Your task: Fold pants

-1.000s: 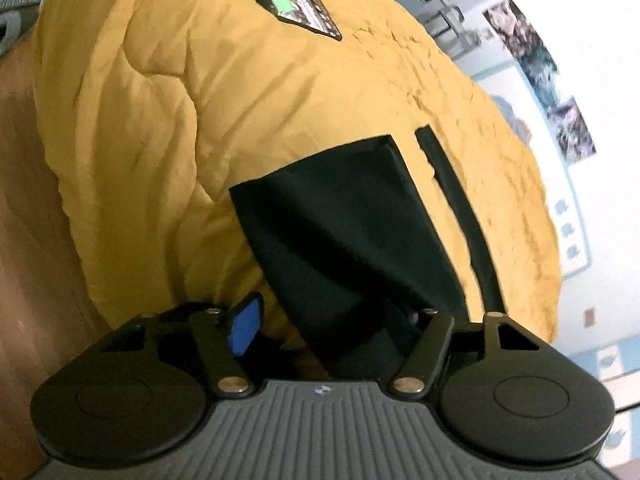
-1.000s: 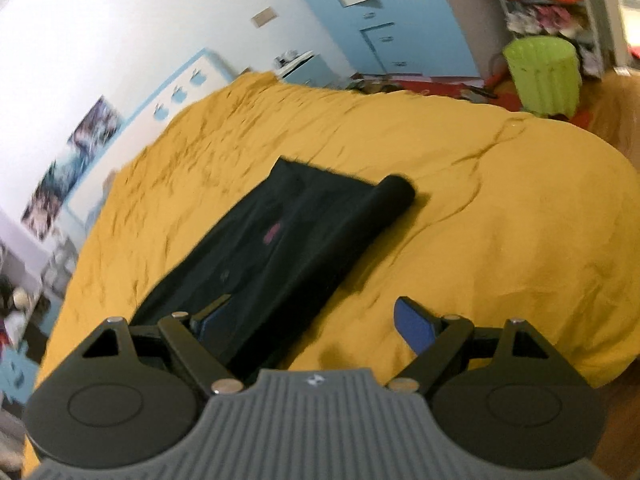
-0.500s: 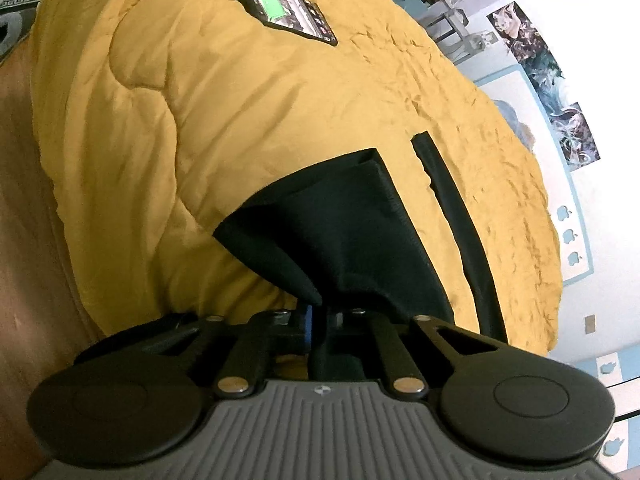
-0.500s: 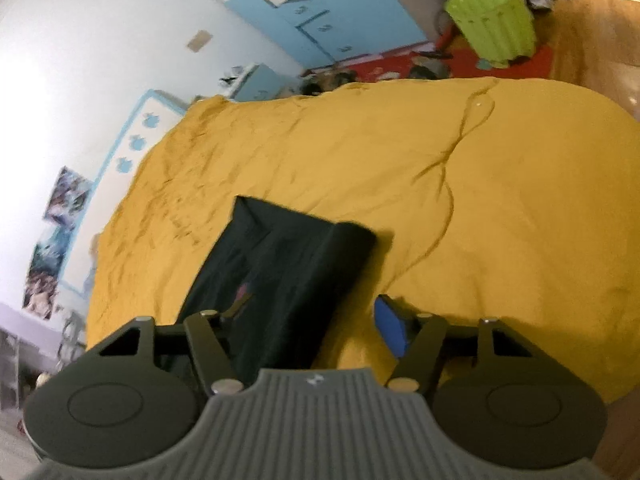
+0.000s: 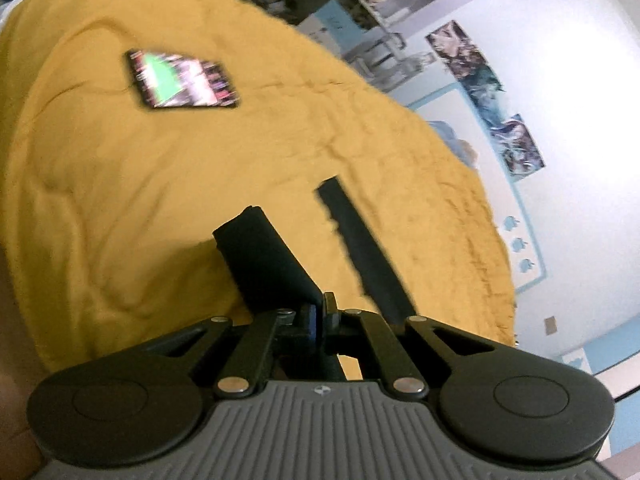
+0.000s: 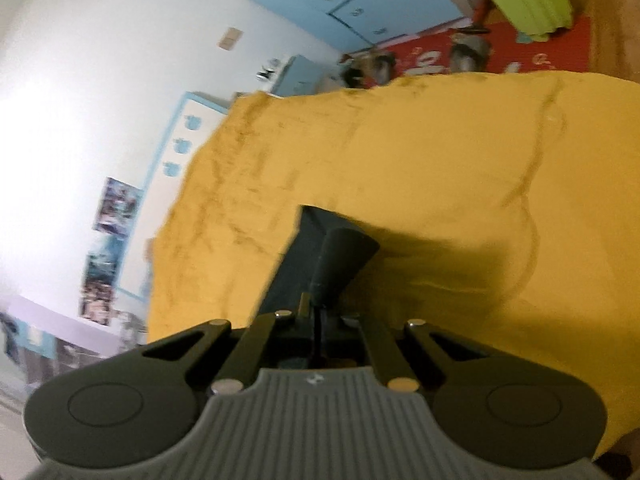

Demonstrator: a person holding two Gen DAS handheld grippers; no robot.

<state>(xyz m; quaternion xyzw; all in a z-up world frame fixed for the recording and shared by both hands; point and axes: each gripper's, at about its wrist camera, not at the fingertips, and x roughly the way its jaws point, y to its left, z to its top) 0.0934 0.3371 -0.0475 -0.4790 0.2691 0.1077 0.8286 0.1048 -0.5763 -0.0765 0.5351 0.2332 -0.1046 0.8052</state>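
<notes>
Left wrist view: the left gripper (image 5: 319,312) is clenched on a fold of the black pants (image 5: 268,256), which rise from the jaws toward 11 o'clock; the fabric below the pinch is hidden behind the gripper body. A separate black strip (image 5: 362,252) runs toward 12 o'clock on the yellow bedspread (image 5: 120,200). A blurred printed packet (image 5: 182,80) lies well apart at 10 o'clock, with open bedspread between. Right wrist view: the right gripper (image 6: 318,314), whose jaws have just been closing, is clenched on the pants (image 6: 320,256), bunched and motion-blurred toward 12 o'clock. Bare bedspread (image 6: 460,168) spreads to 2 o'clock; its far edge meets the wall at 10 o'clock.
</notes>
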